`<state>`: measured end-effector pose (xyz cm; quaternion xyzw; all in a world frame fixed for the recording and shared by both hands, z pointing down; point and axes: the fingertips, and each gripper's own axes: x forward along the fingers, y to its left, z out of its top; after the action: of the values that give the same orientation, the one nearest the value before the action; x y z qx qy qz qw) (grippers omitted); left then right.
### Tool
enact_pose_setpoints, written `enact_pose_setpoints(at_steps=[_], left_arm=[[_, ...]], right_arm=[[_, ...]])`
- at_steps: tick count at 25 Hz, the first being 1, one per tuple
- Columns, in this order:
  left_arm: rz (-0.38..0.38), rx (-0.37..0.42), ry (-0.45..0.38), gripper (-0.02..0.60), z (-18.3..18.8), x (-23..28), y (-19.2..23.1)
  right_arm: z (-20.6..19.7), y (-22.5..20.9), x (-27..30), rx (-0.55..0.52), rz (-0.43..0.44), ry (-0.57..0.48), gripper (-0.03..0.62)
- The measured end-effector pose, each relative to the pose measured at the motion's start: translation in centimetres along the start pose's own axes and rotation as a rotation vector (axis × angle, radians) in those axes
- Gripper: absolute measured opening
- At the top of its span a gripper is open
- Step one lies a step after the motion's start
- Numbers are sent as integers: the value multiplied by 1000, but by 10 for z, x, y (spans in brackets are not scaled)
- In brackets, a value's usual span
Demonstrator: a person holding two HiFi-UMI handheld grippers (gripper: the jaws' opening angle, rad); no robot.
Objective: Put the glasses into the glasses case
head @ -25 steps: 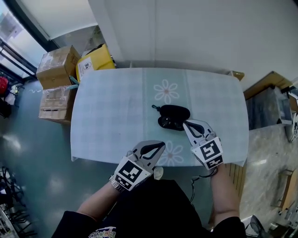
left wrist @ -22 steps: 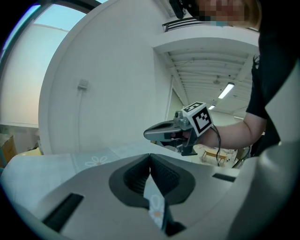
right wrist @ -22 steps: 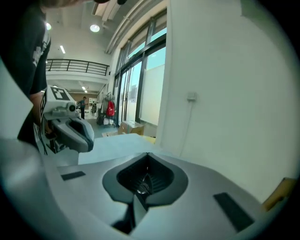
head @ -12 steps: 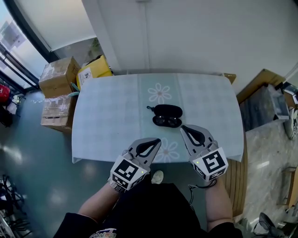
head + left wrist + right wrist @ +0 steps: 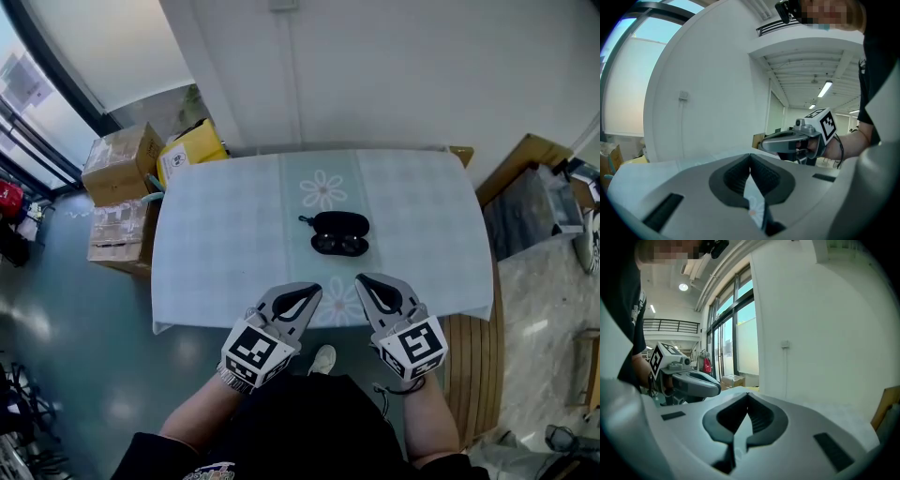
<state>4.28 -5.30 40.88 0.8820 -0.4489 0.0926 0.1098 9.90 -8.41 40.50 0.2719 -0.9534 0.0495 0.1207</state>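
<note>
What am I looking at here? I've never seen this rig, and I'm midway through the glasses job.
No robot arm here: a person holds a two-jaw gripper in each hand. The top-down picture comes from a camera on the person's head; the other two come from cameras riding on the grippers, looking along their jaws. The left gripper and right gripper hover over the near edge of the table, jaws shut, holding nothing. On it lie the dark glasses case and what look like the glasses, touching; whether they sit inside I cannot tell.
</note>
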Motion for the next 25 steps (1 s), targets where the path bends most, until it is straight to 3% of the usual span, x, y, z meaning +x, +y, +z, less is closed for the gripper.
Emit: enact_pose_setpoints(at_steps=[8, 25], left_arm=[[-56, 10, 6, 28, -5, -21, 10], [-179, 29, -15, 28, -17, -90, 22]], right_arm=[[-8, 30, 4, 63, -53, 4, 23], [0, 102, 9, 88, -187, 13, 23]])
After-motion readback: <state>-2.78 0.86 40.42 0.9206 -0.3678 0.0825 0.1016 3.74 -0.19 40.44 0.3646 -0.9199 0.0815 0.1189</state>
